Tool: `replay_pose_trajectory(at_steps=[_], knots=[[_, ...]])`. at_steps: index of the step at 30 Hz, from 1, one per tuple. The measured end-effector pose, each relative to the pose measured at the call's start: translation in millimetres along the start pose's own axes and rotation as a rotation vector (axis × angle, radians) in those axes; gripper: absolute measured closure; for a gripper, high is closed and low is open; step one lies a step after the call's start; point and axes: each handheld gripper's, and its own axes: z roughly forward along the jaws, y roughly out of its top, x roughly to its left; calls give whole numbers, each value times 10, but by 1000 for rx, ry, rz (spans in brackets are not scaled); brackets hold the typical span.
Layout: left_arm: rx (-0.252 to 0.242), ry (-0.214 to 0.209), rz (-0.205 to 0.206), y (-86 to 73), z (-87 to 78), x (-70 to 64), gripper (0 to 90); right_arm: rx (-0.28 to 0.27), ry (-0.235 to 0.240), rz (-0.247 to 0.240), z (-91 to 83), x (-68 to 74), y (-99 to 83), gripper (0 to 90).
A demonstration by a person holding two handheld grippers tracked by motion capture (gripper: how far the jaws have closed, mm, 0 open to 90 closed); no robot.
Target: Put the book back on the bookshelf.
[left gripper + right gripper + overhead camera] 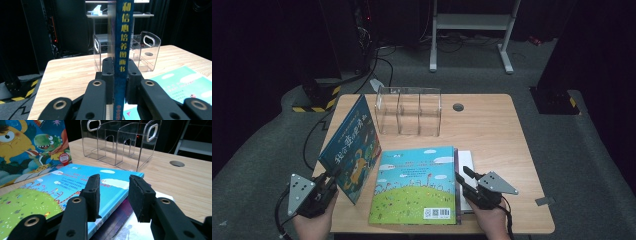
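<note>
Picture book (pixel 352 147) stands clamped in left tool (pixel 328 186); right tool (pixel 468 186) gapes over wooden table (pixel 492 135), dark room.

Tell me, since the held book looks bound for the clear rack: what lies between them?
Bare tabletop only. In the high view the book, shut in the left gripper, stands tilted short of the rack.

blue book spine (pixel 121 50) reading 和信心培养图画书, barcode on flat book (pixel 436 212)
</note>
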Motion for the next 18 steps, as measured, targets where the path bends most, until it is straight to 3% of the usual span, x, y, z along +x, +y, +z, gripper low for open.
replay_pose_trajectory(at_steps=[7,14,18], knots=[[-4,-8,26,2,33,-30,781,8,0,-2,13,2,-14,607],[-2,-24,-19,57,85,-17,769,16,-9,9,9,-30,-34,602],[9,-33,-14,69,141,-7,771,23,-12,12,19,-36,-49,602]])
